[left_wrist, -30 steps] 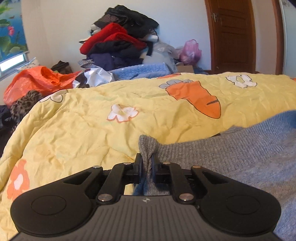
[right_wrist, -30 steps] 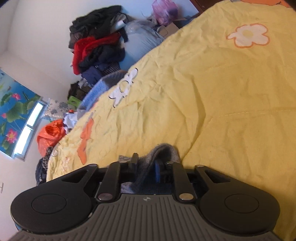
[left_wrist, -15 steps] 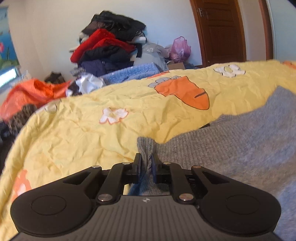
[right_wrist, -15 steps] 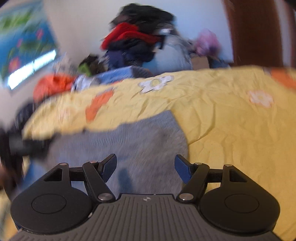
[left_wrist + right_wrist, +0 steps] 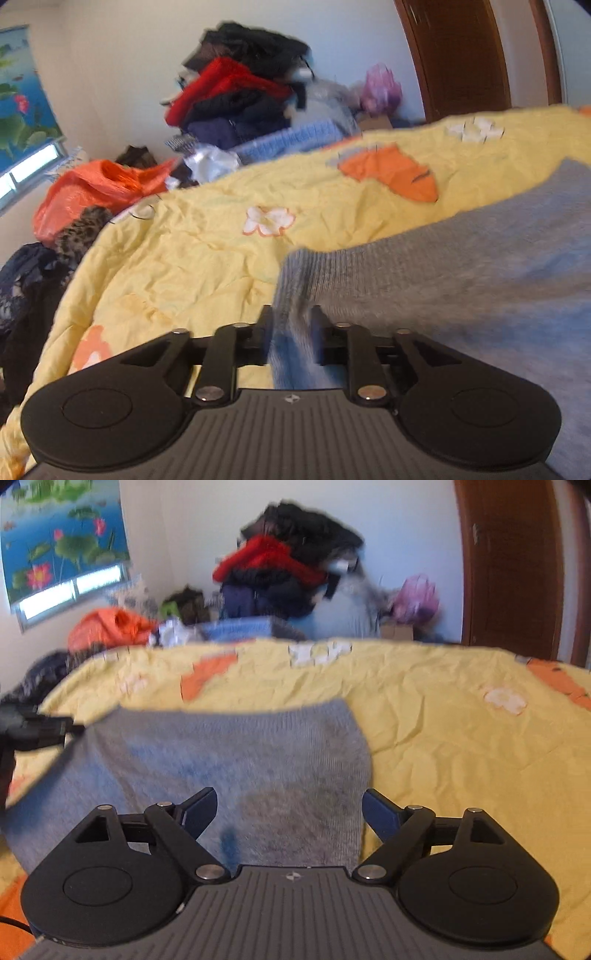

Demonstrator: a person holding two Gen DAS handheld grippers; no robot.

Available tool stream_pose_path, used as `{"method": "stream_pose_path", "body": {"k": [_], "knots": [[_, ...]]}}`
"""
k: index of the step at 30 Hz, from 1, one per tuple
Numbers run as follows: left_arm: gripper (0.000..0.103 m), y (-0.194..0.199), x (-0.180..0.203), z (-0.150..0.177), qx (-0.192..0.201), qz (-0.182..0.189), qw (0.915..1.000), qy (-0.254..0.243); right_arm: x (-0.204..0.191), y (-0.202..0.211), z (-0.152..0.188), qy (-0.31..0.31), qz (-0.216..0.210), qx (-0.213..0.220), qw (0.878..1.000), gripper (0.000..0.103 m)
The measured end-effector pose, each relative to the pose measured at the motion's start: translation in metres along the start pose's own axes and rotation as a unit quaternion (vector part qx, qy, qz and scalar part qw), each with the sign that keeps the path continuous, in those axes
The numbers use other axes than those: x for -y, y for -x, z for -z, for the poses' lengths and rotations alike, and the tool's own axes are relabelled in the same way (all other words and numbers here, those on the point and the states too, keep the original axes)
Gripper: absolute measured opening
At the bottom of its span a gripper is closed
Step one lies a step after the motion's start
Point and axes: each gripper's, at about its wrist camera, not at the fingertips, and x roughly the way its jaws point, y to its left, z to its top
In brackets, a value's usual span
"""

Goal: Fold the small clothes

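Observation:
A grey knitted garment lies spread flat on a yellow quilt printed with carrots and flowers. My left gripper is shut on the garment's ribbed left corner, and cloth fills the narrow gap between its fingers. From the right wrist the same garment stretches ahead, and the left gripper shows at its far left corner. My right gripper is open just above the garment's near right part, with nothing between its fingers.
A tall heap of red, black and dark blue clothes stands against the far wall. A blue knit and an orange bag lie past the bed's far edge. A brown door is at the right. Dark clothes hang off the bed's left side.
My right gripper let go of the grey garment, opened wide and now looks level over the spread cloth. The left gripper keeps the corner; its fingers stand slightly wider apart.

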Motion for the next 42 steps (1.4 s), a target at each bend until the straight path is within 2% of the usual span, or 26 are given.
{"method": "stream_pose_path", "body": {"k": [1,3,6,7,8,10,12,14,15,17,20,21,23,25,26,27,29,32,34,35,36,38,39,40,41,42], "knots": [[0.063,0.018,0.001,0.004,0.023,0.025,0.9994,0.012,-0.001,0.002,-0.001,-0.009,-0.01,0.003,1.0,0.092],[0.081,0.043,0.012,0.011,0.05,0.096,0.9936,0.03,-0.005,-0.007,-0.003,-0.024,-0.023,-0.018,0.999,0.093],[0.081,0.042,0.049,0.022,0.01,0.147,0.9891,-0.008,-0.014,-0.048,0.009,-0.007,-0.002,-0.088,0.996,0.097],[0.081,0.037,0.056,0.027,0.001,0.146,0.9893,-0.012,-0.018,-0.053,0.014,0.027,0.023,-0.071,0.997,0.101],[0.081,0.035,0.053,0.032,0.011,0.148,0.9889,0.007,-0.02,-0.057,0.014,0.038,0.039,-0.079,0.995,0.101],[0.084,0.024,0.036,0.026,-0.021,0.169,0.984,0.053,-0.018,-0.051,0.007,0.004,0.057,-0.092,0.994,0.096],[0.083,0.028,0.02,0.022,-0.044,0.131,0.9864,0.088,-0.014,-0.03,0.005,-0.02,0.065,-0.087,0.994,0.09],[0.083,0.045,0.0,0.03,-0.047,0.097,0.9873,0.116,-0.007,0.008,0.015,-0.055,0.031,-0.06,0.996,0.091],[0.084,0.058,-0.009,0.038,-0.042,0.1,0.9838,0.142,-0.001,0.027,0.024,-0.086,0.014,-0.051,0.995,0.093],[0.087,0.085,-0.032,0.067,-0.033,0.132,0.9643,0.227,0.012,0.063,0.049,-0.157,-0.023,-0.045,0.986,0.094],[0.087,0.118,-0.053,0.127,-0.045,0.178,0.9109,0.369,0.03,0.1,0.099,-0.269,-0.054,-0.039,0.961,0.093],[0.088,0.127,-0.055,0.146,-0.042,0.191,0.8935,0.405,0.031,0.112,0.111,-0.283,-0.059,-0.018,0.957,0.092],[0.088,0.15,-0.053,0.171,-0.011,0.195,0.872,0.449,0.028,0.125,0.122,-0.306,-0.059,-0.014,0.95,0.092],[0.095,0.161,-0.045,0.177,0.002,0.211,0.862,0.461,0.023,0.124,0.125,-0.325,-0.074,-0.021,0.943,0.094],[0.096,0.161,-0.041,0.176,0.004,0.235,0.854,0.464,0.02,0.117,0.124,-0.332,-0.088,-0.026,0.939,0.095],[0.098,0.154,-0.037,0.173,-0.001,0.265,0.8407,0.472,0.016,0.108,0.122,-0.33,-0.094,-0.024,0.939,0.096],[0.1,0.143,-0.029,0.163,0.003,0.267,0.8374,0.477,0.007,0.086,0.109,-0.321,-0.089,-0.024,0.942,0.098],[0.1,0.114,-0.023,0.144,0.018,0.269,0.8248,0.497,0.001,0.047,0.087,-0.345,-0.091,-0.016,0.934,0.101],[0.1,0.098,-0.019,0.133,0.028,0.248,0.828,0.502,-0.007,0.026,0.075,-0.334,-0.073,-0.006,0.94,0.1],[0.099,0.093,-0.016,0.127,0.031,0.235,0.8345,0.497,-0.01,0.018,0.071,-0.328,-0.068,0.002,0.942,0.1],[0.098,0.088,-0.012,0.122,0.032,0.218,0.8445,0.488,-0.013,0.013,0.069,-0.324,-0.059,0.011,0.944,0.095],[0.091,0.085,-0.002,0.115,0.031,0.195,0.865,0.461,-0.014,0.003,0.07,-0.324,-0.047,0.013,0.945,0.065],[0.052,0.084,0.0,0.113,0.026,0.195,0.8673,0.457,-0.011,-0.004,0.072,-0.332,-0.051,-0.007,0.942,0.018],[0.012,0.077,0.0,0.114,0.005,0.204,0.8645,0.459,-0.005,-0.011,0.079,-0.351,-0.065,-0.023,0.934,0.016],[0.013,0.067,0.0,0.117,-0.028,0.213,0.8566,0.469,0.001,-0.01,0.088,-0.365,-0.079,-0.014,0.927,0.015],[0.012,0.065,-0.003,0.121,-0.024,0.22,0.8442,0.488,0.003,-0.008,0.089,-0.37,-0.083,-0.014,0.925,0.015]]}}
